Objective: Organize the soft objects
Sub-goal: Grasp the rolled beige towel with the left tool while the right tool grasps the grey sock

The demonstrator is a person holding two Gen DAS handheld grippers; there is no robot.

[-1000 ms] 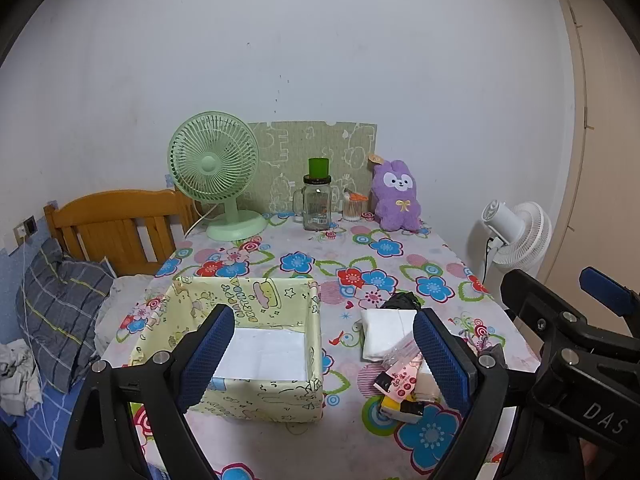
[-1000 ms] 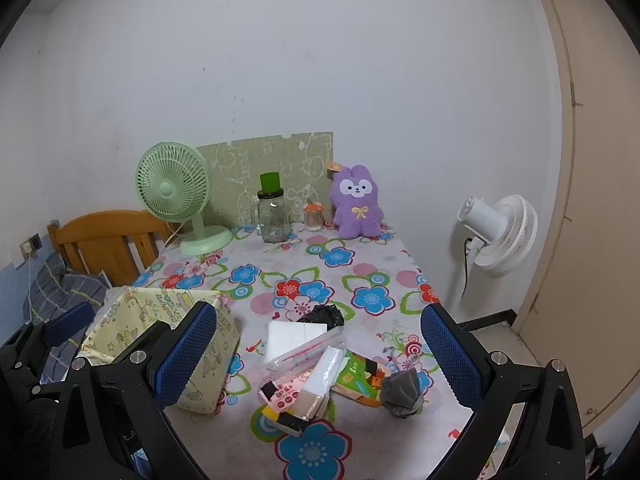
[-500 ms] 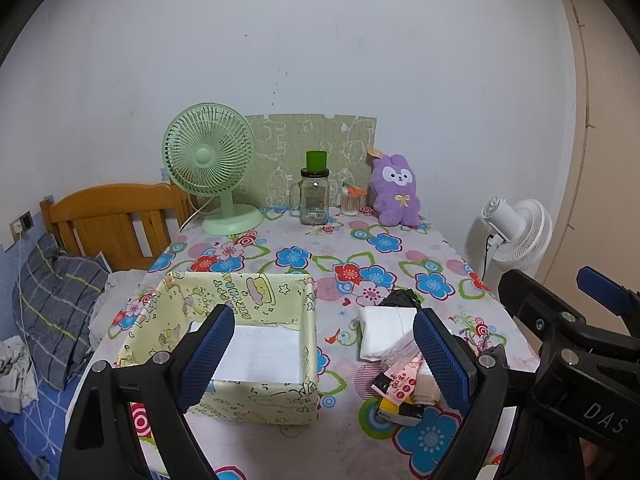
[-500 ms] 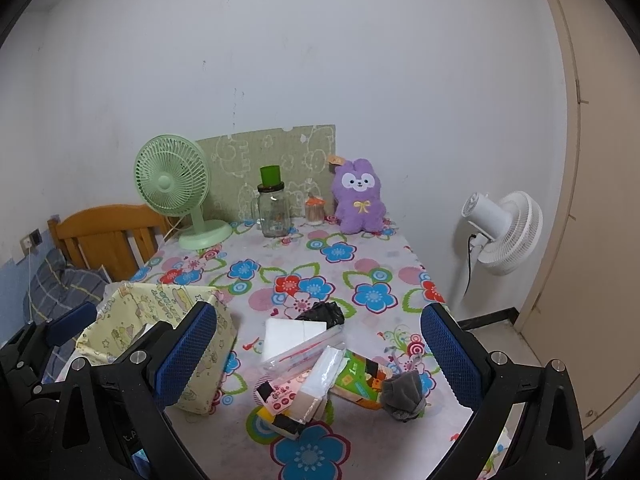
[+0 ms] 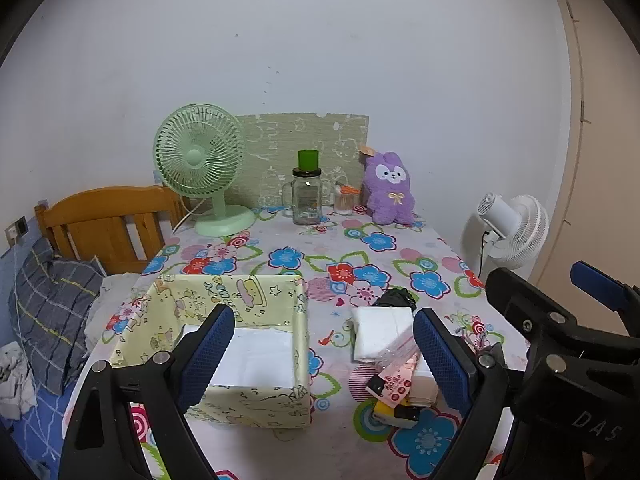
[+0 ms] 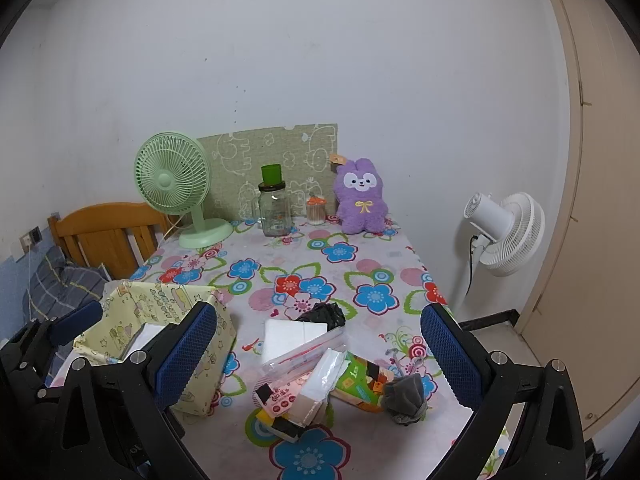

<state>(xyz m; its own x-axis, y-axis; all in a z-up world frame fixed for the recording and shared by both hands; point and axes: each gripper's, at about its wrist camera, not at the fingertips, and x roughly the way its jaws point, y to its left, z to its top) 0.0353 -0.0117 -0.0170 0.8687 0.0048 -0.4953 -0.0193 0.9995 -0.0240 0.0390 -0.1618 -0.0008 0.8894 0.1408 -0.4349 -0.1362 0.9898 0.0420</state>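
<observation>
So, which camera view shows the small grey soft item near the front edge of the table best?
The right wrist view: the grey soft item lies in the open beside the green packet, between the open fingers. In the left wrist view I cannot find it; the left gripper's right finger and the other gripper cover that area.

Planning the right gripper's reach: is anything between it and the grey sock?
Nothing visible. The crumpled grey sock lies uncovered on the floral tablecloth, beside the green packet, inside the open right gripper.

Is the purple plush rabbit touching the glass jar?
Apart. The right wrist view shows the purple plush rabbit and glass jar separated by a small container.
</observation>
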